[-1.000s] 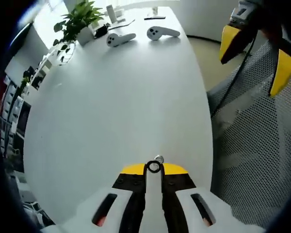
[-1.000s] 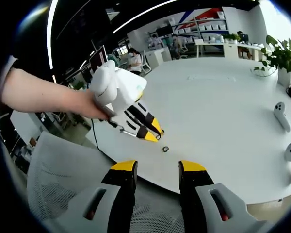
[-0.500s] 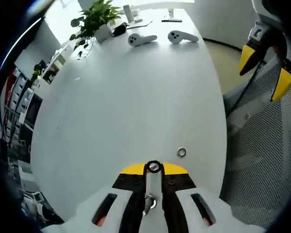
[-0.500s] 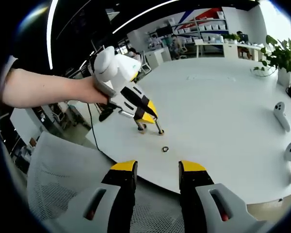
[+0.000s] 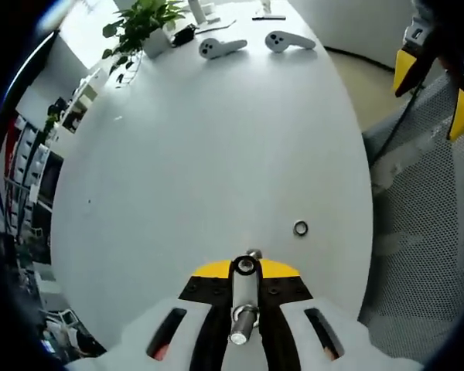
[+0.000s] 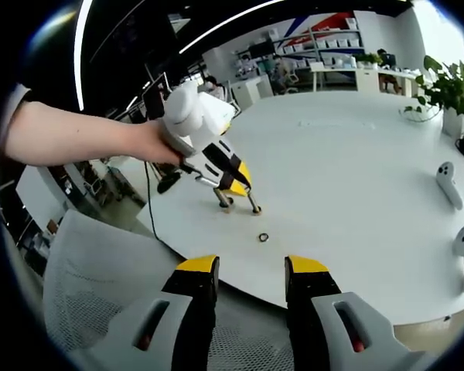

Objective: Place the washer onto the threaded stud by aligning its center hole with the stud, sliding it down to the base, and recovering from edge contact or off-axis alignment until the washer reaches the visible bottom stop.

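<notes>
My left gripper (image 5: 245, 270) is shut on a metal threaded stud (image 5: 243, 313) that lies lengthwise between its yellow-tipped jaws. On the white table (image 5: 201, 154), a short way ahead and to the right, lies the small dark washer (image 5: 300, 228), flat and apart from the stud. In the right gripper view a hand holds the left gripper (image 6: 236, 182) tilted down over the table, both ends of the stud (image 6: 254, 207) poking out below it and the washer (image 6: 263, 237) just in front. My right gripper (image 6: 251, 270) stands open and empty off the table edge; its yellow tips (image 5: 433, 89) hang over the chair.
Two white controllers (image 5: 216, 48) (image 5: 288, 40) and a potted plant (image 5: 139, 23) sit at the table's far end. A grey mesh chair (image 5: 425, 232) stands beside the table's near edge. An office with desks and people fills the background of the right gripper view.
My left gripper has lifted off the table beside the washer, carrying the stud, then tipped a little more upright. The washer stays on the table. The right gripper has not moved.
</notes>
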`<state>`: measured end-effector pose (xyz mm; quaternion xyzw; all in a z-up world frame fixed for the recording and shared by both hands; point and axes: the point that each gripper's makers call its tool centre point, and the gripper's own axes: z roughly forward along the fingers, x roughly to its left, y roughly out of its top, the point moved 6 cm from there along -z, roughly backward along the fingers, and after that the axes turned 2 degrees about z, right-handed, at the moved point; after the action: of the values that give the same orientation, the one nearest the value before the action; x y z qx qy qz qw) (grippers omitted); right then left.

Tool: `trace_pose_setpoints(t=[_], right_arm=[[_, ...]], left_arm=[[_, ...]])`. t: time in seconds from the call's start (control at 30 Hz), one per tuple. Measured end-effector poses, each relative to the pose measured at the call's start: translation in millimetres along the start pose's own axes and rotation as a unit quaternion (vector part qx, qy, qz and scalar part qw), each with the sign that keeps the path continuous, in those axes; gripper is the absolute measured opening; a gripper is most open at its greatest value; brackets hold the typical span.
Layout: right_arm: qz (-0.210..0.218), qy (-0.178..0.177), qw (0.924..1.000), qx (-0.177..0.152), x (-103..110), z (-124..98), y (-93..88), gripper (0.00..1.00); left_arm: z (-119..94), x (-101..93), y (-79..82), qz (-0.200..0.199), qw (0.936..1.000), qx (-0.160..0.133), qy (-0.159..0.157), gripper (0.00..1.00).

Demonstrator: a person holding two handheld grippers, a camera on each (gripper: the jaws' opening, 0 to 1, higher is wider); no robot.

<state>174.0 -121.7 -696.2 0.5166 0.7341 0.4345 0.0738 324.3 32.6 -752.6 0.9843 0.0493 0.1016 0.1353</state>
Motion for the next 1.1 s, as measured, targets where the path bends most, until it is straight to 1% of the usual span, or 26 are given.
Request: trace_pose_setpoints(t=[0.2, 0.43, 0.67, 0.77, 0.83, 1.0, 1.1], right_arm=[[0.002, 0.0, 1.0, -0.003, -0.2, -0.2, 0.4, 0.36], [0.004, -0.001, 1.0, -0.004, -0.6, -0.4, 0.8, 0.36], [0.004, -0.002, 1.0, -0.003, -1.1, -0.4, 0.3, 0.36], [0.004, -0.002, 1.0, -0.001, -1.2, -0.4, 0.0, 0.36], [0.003, -0.003, 1.0, -0.001, -1.5, -0.3, -0.1, 0.36], [0.004, -0.005, 1.0, -0.003, -1.8, -0.7, 0.2, 0.36], [0.003, -0.005, 1.0, -0.002, -1.7, -0.7, -0.2, 0.36]], left_arm=[[5.9, -1.6, -3.4, 0.005, 0.9999, 0.008, -0.005, 0.08], [10.3, -1.3, -3.5, 0.002, 0.9999, 0.009, -0.009, 0.08], [27.5, -2.0, -4.2, 0.004, 0.9996, 0.018, -0.02, 0.08], [35.1, -5.2, -5.3, 0.004, 0.9993, 0.027, -0.026, 0.08], [41.3, -8.5, -7.8, 0.001, 0.9988, 0.039, -0.031, 0.08], [43.8, -11.9, -7.7, -0.003, 0.9984, 0.042, -0.037, 0.08], [45.9, -14.2, -10.0, 0.0, 0.9979, 0.05, -0.041, 0.08]])
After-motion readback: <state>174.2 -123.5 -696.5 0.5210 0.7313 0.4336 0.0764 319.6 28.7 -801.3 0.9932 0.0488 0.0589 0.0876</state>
